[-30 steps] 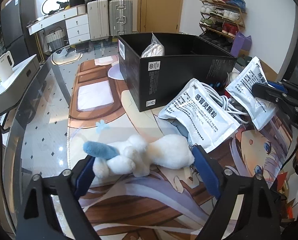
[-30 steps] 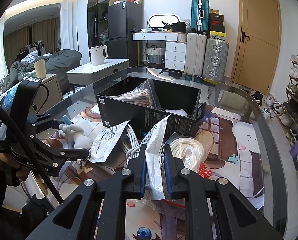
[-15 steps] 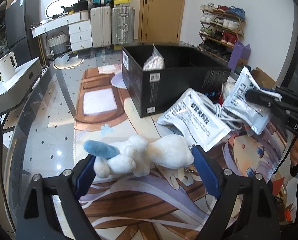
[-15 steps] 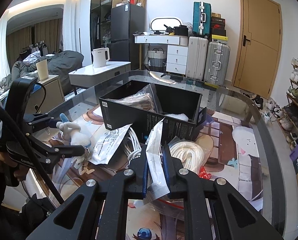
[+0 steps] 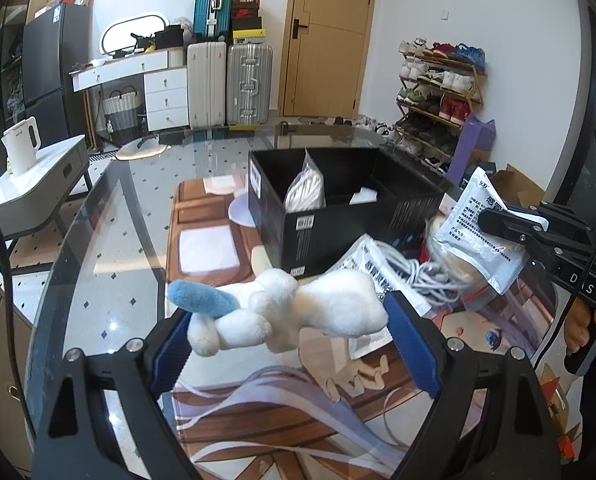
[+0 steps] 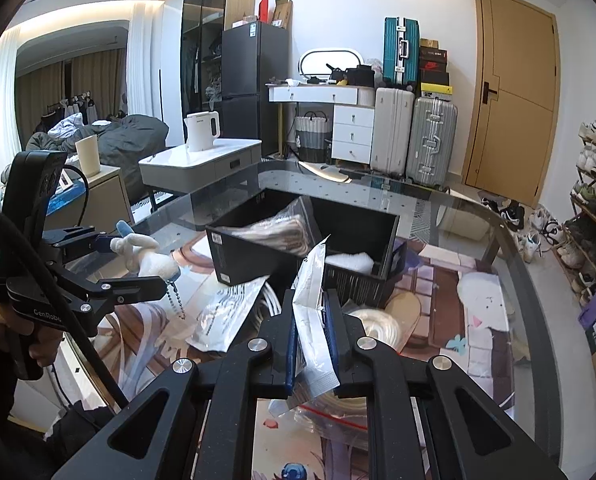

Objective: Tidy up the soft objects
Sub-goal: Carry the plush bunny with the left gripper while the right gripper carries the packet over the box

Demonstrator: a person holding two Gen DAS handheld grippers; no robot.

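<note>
My left gripper (image 5: 285, 320) is shut on a white plush toy (image 5: 298, 312) with a blue ear and holds it above the table; it also shows in the right wrist view (image 6: 145, 254), with a bead chain hanging. My right gripper (image 6: 312, 312) is shut on a white medicine sachet (image 6: 312, 300), held upright in the air; the sachet shows at the right of the left wrist view (image 5: 478, 232). A black open box (image 5: 338, 208) stands ahead with a bagged item (image 5: 306, 188) inside.
Another white sachet (image 6: 229, 308), a white cable coil (image 5: 414, 276) and a bagged rope coil (image 6: 378, 328) lie on the printed mat by the box. The glass table edge (image 5: 57, 280) curves at the left. Suitcases, a desk and a shoe rack stand behind.
Both grippers have risen with their loads. The plush toy and the sachet are now higher above the table, and the box looks lower and farther in both views.
</note>
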